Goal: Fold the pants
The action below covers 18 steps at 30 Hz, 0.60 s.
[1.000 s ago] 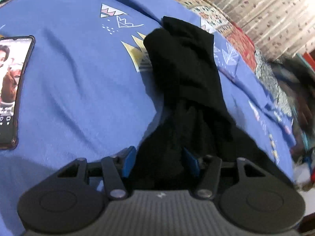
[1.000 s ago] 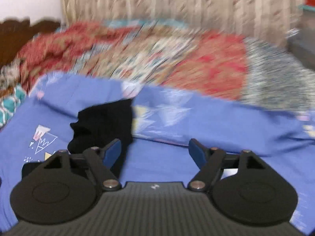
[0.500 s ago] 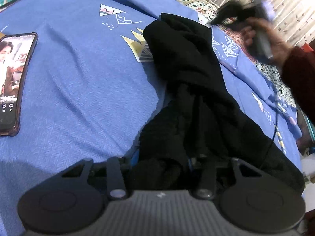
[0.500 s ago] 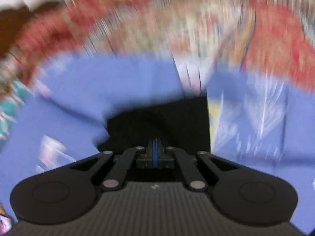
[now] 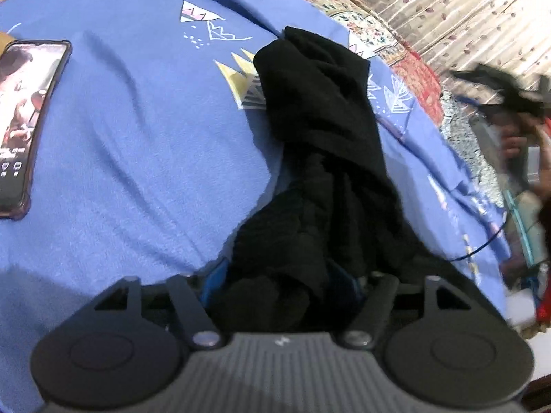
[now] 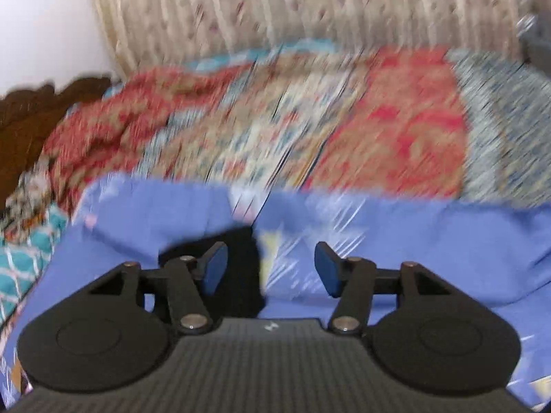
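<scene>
The black pants [image 5: 320, 130] lie bunched in a long strip on the blue sheet [image 5: 137, 144], running away from me. My left gripper [image 5: 280, 285] is shut on the near end of the pants, with cloth bulging between and over its blue pads. My right gripper [image 6: 268, 270] is open and empty, held above the sheet; a dark bit of the pants [image 6: 241, 268] shows beside its left pad. In the left wrist view the right gripper appears blurred at the far right [image 5: 506, 103].
A phone [image 5: 24, 117] with a lit screen lies on the sheet at the left. A patterned red quilt [image 6: 378, 120] covers the bed beyond the sheet, with a curtain [image 6: 275, 7] and a wooden headboard [image 6: 31, 110] behind. A thin cable [image 5: 482, 247] hangs at the right.
My right gripper closed near the far end of the pants half a second ago, then opened and pulled back to the right. My left gripper closed on the near end of the pants.
</scene>
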Each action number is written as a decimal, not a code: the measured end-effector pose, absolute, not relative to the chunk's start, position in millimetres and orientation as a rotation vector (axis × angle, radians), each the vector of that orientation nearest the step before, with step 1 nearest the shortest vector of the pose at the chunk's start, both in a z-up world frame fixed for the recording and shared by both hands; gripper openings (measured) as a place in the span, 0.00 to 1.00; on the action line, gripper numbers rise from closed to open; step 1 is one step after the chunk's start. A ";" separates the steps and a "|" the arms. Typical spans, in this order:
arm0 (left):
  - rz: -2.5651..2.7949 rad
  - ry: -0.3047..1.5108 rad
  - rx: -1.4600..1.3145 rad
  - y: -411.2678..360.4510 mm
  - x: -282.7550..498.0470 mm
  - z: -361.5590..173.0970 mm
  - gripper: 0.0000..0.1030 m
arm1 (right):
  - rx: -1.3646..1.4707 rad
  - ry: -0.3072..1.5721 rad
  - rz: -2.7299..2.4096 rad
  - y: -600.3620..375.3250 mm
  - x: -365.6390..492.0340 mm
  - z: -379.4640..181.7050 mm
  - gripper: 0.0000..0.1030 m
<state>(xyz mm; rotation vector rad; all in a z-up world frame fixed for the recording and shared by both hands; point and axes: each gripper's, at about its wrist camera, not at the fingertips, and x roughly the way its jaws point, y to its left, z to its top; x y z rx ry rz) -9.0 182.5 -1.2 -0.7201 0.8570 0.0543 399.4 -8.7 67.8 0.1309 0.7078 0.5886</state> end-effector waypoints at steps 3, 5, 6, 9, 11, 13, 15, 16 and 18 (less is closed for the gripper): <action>0.046 0.845 -0.710 187.3 -6.6 2.5 0.72 | 0.077 0.815 0.621 39.9 430.9 18.3 0.62; 0.032 0.842 -0.724 190.7 -4.5 3.2 0.72 | 0.042 0.864 0.589 62.0 438.0 -0.5 0.63; 0.022 0.838 -0.730 191.9 -4.1 3.7 0.72 | 0.038 0.881 0.571 71.3 442.9 -7.8 0.63; 0.000 0.840 -0.720 189.1 -2.7 1.9 0.72 | 0.029 0.937 0.515 94.0 462.0 -29.3 0.62; -0.005 0.856 -0.702 185.0 -0.5 -2.2 0.71 | -0.006 0.945 0.501 109.3 466.9 -40.4 0.48; -0.001 0.873 -0.680 180.3 1.6 -6.4 0.66 | -0.106 0.928 0.494 121.0 459.7 -36.0 0.21; 0.008 0.880 -0.655 176.9 2.5 -6.0 0.42 | -0.098 0.898 0.560 116.7 450.1 -17.7 0.16; 0.012 0.884 -0.644 175.7 2.9 -5.7 0.38 | -0.064 0.863 0.592 107.5 443.8 -0.5 0.15; 0.026 0.888 -0.633 175.4 2.0 -4.7 0.28 | 0.027 0.775 0.629 75.7 431.2 39.8 0.14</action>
